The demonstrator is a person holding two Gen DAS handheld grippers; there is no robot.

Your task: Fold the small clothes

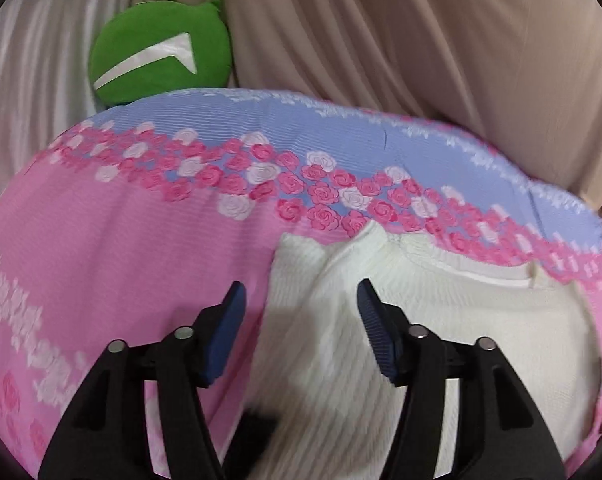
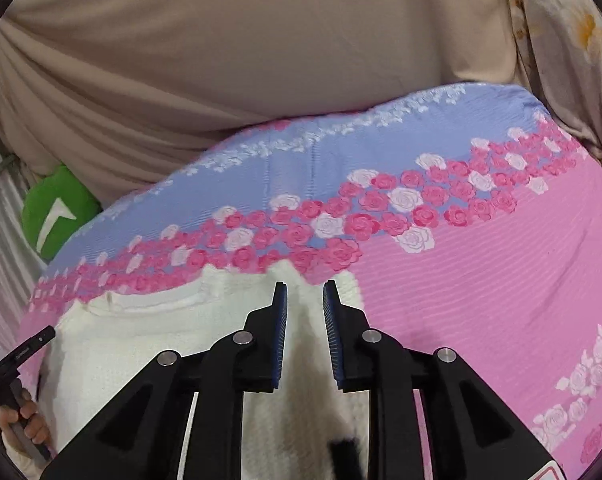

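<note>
A small white knit garment (image 1: 441, 336) lies flat on a pink and blue bedspread printed with roses (image 1: 121, 240). Its neckline points to the far side. My left gripper (image 1: 301, 300) is open and empty, hovering over the garment's left shoulder edge. In the right wrist view the same garment (image 2: 149, 344) lies below and left. My right gripper (image 2: 305, 292) hovers over its right shoulder, jaws a narrow gap apart with nothing between them. The left hand-held gripper (image 2: 17, 364) shows at the left edge.
A green round cushion with a white mark (image 1: 161, 56) sits behind the bedspread at the far left; it also shows in the right wrist view (image 2: 57, 212). Beige draped fabric (image 1: 421, 40) backs the bed. The bedspread (image 2: 501, 280) stretches right.
</note>
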